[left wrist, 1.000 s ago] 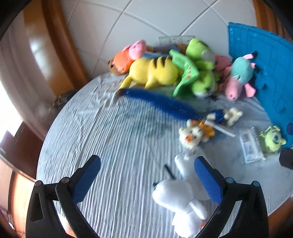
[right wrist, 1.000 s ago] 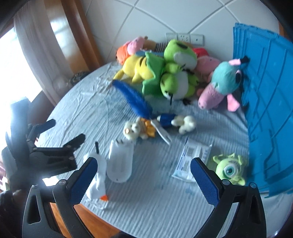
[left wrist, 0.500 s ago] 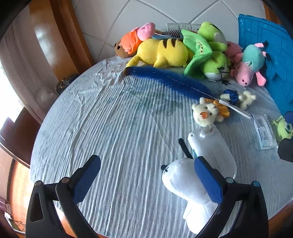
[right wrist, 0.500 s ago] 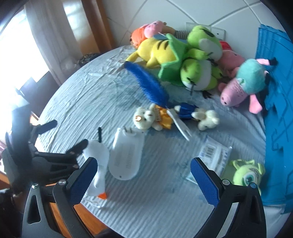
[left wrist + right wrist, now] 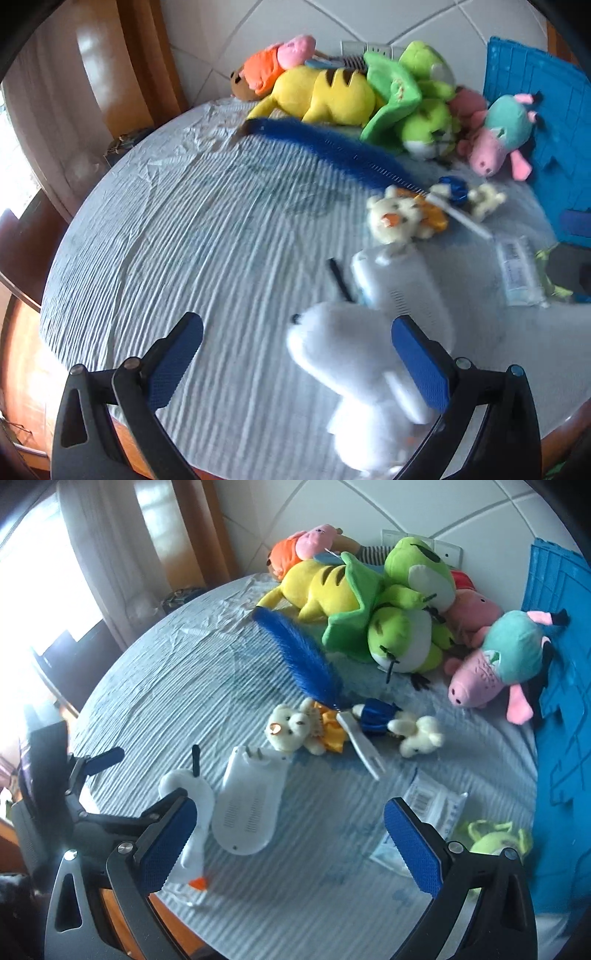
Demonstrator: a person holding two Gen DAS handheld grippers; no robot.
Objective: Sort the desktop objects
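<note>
Wrinkled tablecloth [image 5: 192,236] fills both views; the left gripper [image 5: 295,354], jaws spread wide, has closed in on the duck [image 5: 354,369] (beside the white device [image 5: 251,805]), so a grasp looks imminent; the right gripper [image 5: 288,834] hovers open.

White plush duck [image 5: 354,373] lies beside white plug-in device [image 5: 251,805].

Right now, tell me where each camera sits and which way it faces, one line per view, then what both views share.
Left wrist: rides the left claw, low over the near table edge, facing across the table toward the tiled wall; its own open blue-padded fingers show, straddling the white plush.
Right wrist: rides the right claw, facing the same wall from further right; its open fingers show, and the left claw appears at left.
Shared: white plush, white plug-in device, blue feather, plush pile.
</note>
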